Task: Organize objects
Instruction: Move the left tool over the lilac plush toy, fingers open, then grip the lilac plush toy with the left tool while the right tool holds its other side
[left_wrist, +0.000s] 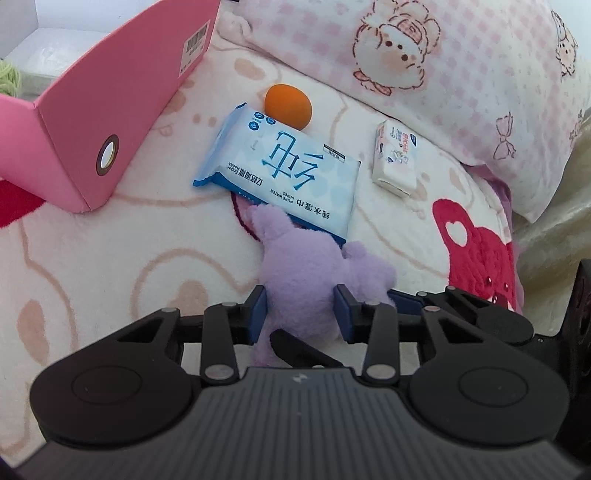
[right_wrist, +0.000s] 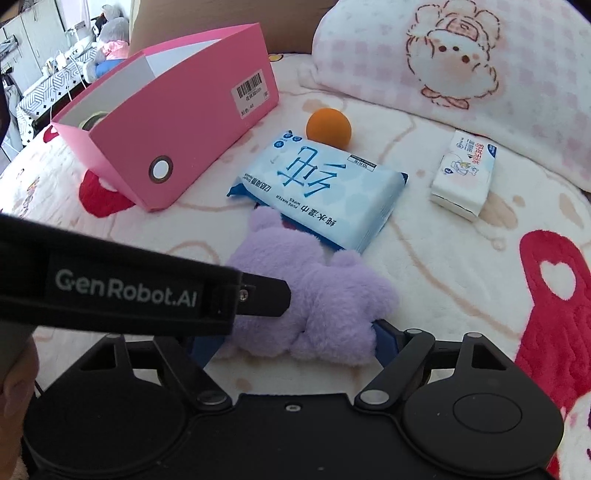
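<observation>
Left claw: (left_wrist: 301, 308) pinching the purple plush toy (left_wrist: 303, 280) around its body, blue pads sunk into the fur on both sides, low centre of the left wrist view.
Right claw: (right_wrist: 295, 343) straddles the same plush at the bottom middle of the right wrist view. Its blue pads sit right at the fur on each side, but I honestly cannot tell whether they press in or just touch (the left tool's black finger cuts across from the left edge and hides half of it).
Plush toy: lying on the bed blanket (left_wrist: 110, 258), one ear tucked against the near edge of the wet wipes pack (left_wrist: 284, 173).
Wipes pack: flat on the blanket, centre of both frames, blue and white with print upside down from here.
Orange ball: (left_wrist: 289, 106) just behind the pack's far edge, touching it or very nearly.
Tissue pack: (left_wrist: 394, 158) small white one, off to the right of the wipes, apart from them, near the pillow (left_wrist: 443, 66).
Pink box: (left_wrist: 122, 110) upper left of the frame, open top, barcode sticker on its long side, round metal-rimmed hole on the short end. Something roll-shaped sits inside in the right wrist view (too hidden to name).
Pillow: pink check with cartoon print, upper right.
</observation>
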